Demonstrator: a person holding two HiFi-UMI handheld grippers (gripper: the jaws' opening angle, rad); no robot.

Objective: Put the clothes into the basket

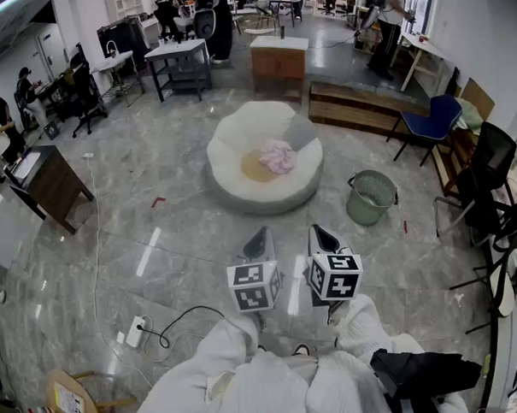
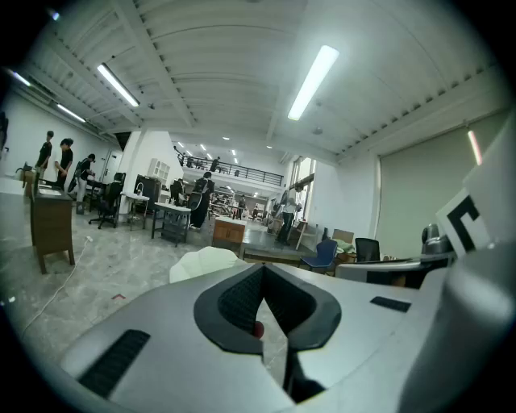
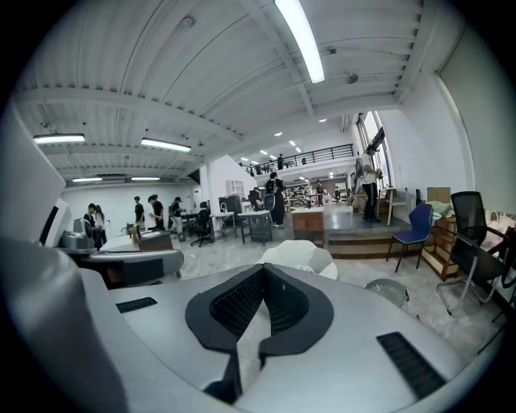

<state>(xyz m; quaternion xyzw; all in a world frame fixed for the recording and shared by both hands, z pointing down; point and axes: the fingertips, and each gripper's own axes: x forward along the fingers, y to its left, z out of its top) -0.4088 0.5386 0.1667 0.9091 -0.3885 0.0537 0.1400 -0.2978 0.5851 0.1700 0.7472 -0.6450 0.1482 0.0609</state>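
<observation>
Step toward the cushion point(image 1: 230, 179) with the clenched, empty left gripper point(image 1: 258, 241). Unclench over the pink clothes point(image 1: 278, 156) heaped on the cushion's middle and pinch a thick fold. Hold the clenched, empty right gripper point(image 1: 323, 236) clear. Then swing to the basket point(image 1: 371, 196), just right of the cushion.

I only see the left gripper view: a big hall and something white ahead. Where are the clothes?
Observer: A pink bundle of clothes lies on top of that round white seat, as the head view shows.
Operator: And where do they go?
Observer: Into a green basket standing just right of the seat.
Operator: Is anything held yet?
Observer: No. The right claw is shut with nothing in it.
</observation>
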